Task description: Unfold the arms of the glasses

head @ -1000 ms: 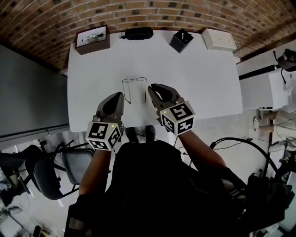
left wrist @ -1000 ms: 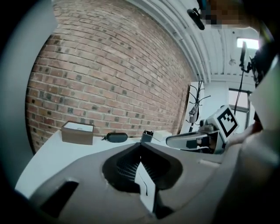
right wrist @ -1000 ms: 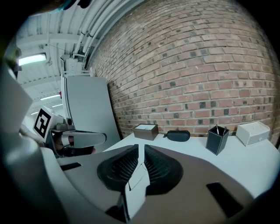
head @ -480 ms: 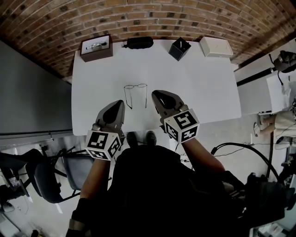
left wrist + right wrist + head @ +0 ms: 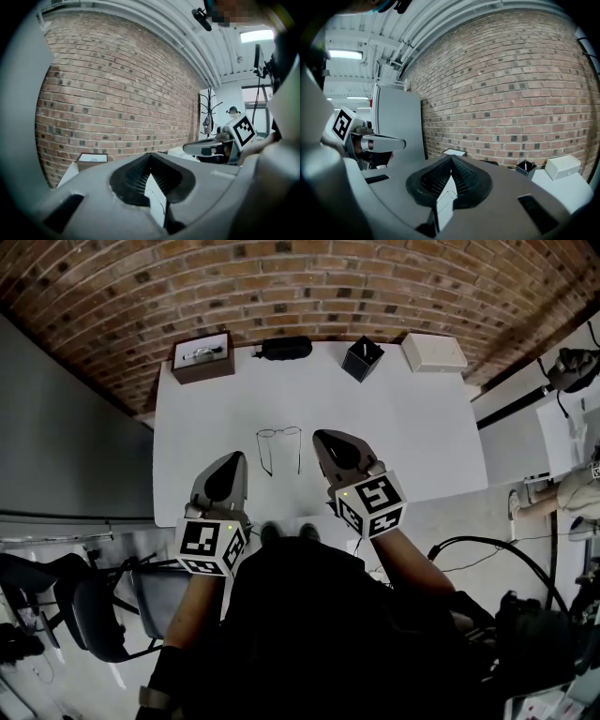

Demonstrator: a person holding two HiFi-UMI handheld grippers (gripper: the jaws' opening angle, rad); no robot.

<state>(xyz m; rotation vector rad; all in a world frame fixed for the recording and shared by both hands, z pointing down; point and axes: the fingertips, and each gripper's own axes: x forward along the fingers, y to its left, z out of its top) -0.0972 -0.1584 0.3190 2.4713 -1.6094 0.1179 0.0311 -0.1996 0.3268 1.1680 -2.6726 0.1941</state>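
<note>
Head view: closed, empty left claw [image 5: 233,458] and right claw [image 5: 322,436] (just closing) flank glasses [image 5: 278,434]; black case [image 5: 284,347] beyond.

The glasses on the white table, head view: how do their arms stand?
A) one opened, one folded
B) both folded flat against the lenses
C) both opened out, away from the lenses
C: the glasses lie free on the table, with both thin arms running straight out from the front toward its near edge.

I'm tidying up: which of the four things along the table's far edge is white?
The white box at the right end, next to the black holder. The case is black too, and the left box is brown.
</note>
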